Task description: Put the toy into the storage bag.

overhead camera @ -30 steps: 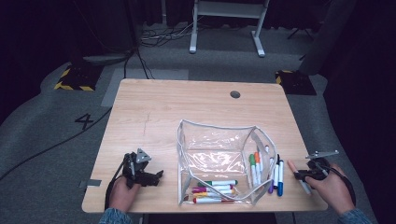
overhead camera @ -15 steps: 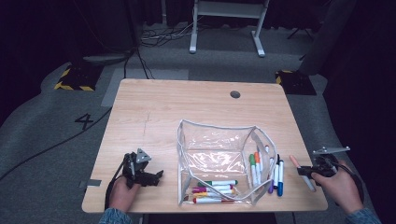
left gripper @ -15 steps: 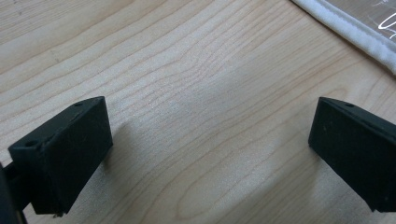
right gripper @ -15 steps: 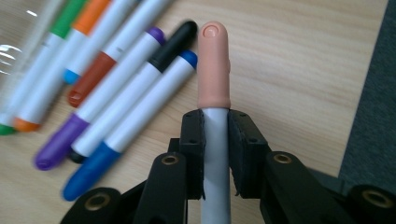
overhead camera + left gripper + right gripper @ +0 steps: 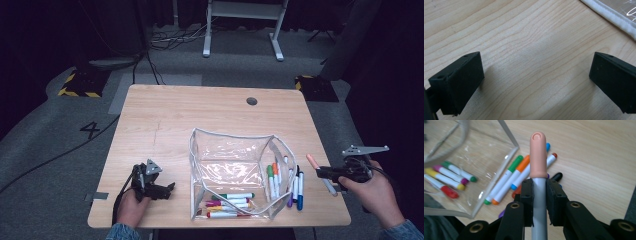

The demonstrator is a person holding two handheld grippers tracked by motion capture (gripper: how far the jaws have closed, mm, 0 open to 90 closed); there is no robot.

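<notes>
The marker with the peach cap (image 5: 537, 155) is clamped in the right gripper (image 5: 539, 187): both black pads press on its grey barrel just below the cap, and the capped end sticks out past the jaws. In the high view this marker (image 5: 314, 162) hangs above the right edge of the table (image 5: 165, 115), its peach tip pointing toward the pouch, with the right gripper (image 5: 327, 173) held in the person's right hand (image 5: 372, 192) just off the table's side.

Below and beyond the held marker lies a loose row of markers (image 5: 295, 182) on the wood, just beside the right wall of the clear pouch (image 5: 225, 150); green, orange and blue caps show among them in the right gripper view. More markers (image 5: 227, 202) lie inside the pouch near its front edge, red, yellow, purple and green.

Well apart at the table's front left, the left gripper (image 5: 157, 190) rests low over the wood in the left hand (image 5: 131, 207). Its jaws stand wide apart in the left gripper view, bare tabletop between them, and the pouch's white edge (image 5: 614, 18) crosses the upper right corner
</notes>
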